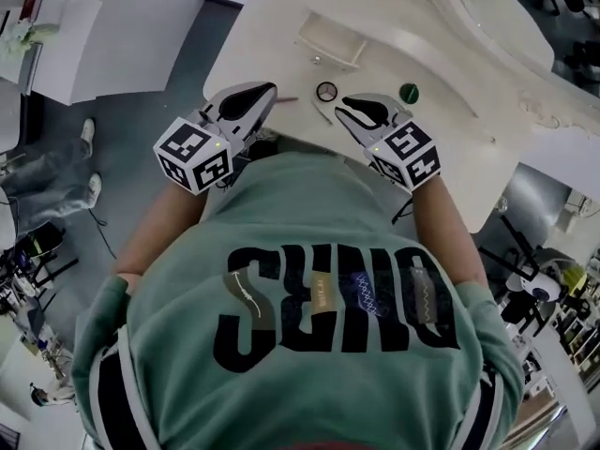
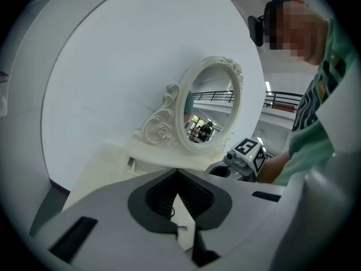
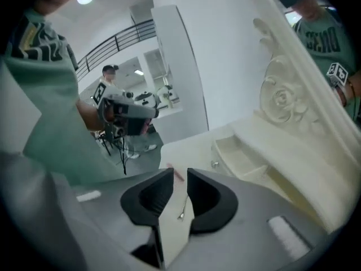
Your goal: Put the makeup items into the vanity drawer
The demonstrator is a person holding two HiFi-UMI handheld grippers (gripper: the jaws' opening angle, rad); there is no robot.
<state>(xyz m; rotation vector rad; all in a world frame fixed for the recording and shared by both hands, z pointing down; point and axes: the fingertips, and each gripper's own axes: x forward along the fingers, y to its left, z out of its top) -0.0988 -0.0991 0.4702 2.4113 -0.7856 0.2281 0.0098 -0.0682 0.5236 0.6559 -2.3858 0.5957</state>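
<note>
Shirt: green shirt [image 1: 309, 251] with dark lettering fills the bottom of the head view; both forearms reach to 12 o'clock over the counter [image 1: 281, 26] edge.
Left gripper: left gripper [image 1: 262, 92] hovers over the near edge of the counter. Its own view shows the jaw tips meeting, closed on nothing [image 2: 177, 174].
Right gripper: right gripper [image 1: 349, 109] sits at 3 o'clock from the left one, well apart. Jaws stand a narrow gap apart, holding nothing [image 3: 180, 176].
Drawer: vanity drawer [image 1: 330, 37] is pulled open at 12 o'clock from both grippers; also visible in the right gripper view [image 3: 240, 154].
Makeup items: all on the counter, outside the drawer.
- ring-shaped item [image 1: 326, 91]: between the two grippers.
- pink stick [image 1: 287, 100]: 9 o'clock of the ring, just beside the left gripper's tips.
- thin metal tool [image 1: 321, 112]: 6 o'clock of the ring; seen through the right jaw gap [image 3: 183, 208], lying flat on the counter.
- dark green round item [image 1: 409, 93]: 2 o'clock of the right gripper.
Mirror: ornate white mirror [image 2: 211, 103] stands at the back of the counter.
</note>
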